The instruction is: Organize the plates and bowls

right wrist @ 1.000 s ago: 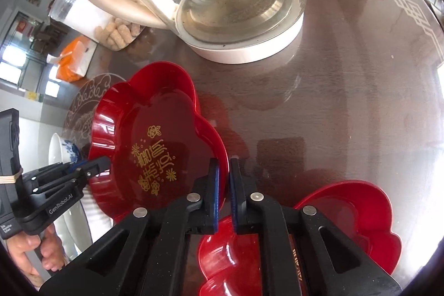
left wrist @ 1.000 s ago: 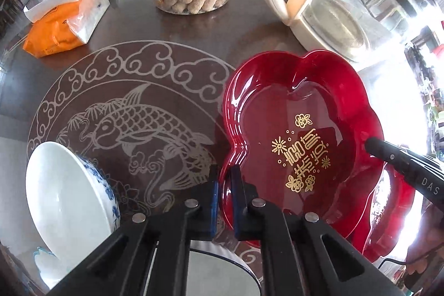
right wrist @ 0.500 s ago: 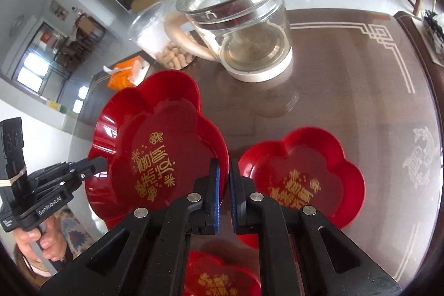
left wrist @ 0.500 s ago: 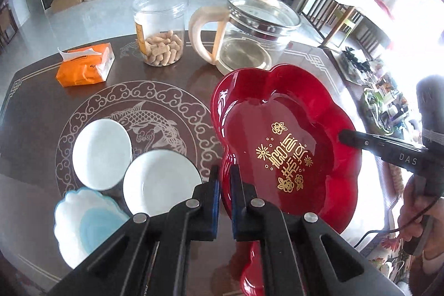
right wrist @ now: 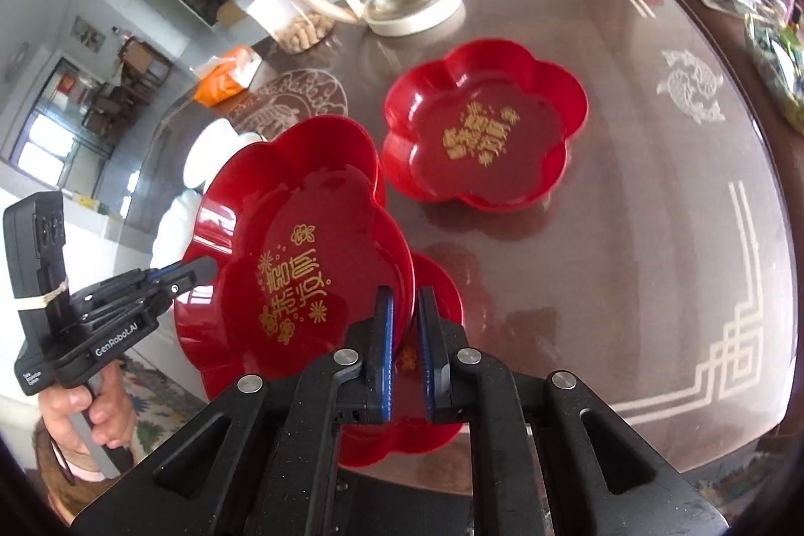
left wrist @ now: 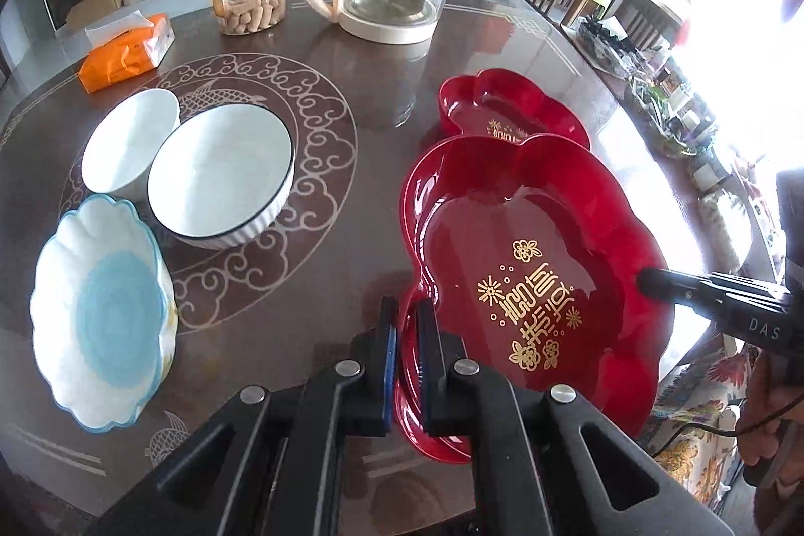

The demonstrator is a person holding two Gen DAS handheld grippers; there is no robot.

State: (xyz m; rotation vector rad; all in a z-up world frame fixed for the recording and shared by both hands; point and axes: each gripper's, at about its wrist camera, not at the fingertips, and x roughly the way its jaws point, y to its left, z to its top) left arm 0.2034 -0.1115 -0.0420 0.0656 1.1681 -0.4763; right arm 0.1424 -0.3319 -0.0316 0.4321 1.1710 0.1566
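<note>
Above table, both grippers (left wrist: 406, 337) (right wrist: 406, 325) pinching red plate (left wrist: 532, 280)

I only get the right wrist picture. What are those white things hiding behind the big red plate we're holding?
Observer: Behind the red plate are two bowls side by side, a plain white bowl and a bigger dark-rimmed bowl.
Operator: Is that all the white stuff?
Observer: No. A scalloped white plate with a blue middle lies closer to us than the bowls.
</note>
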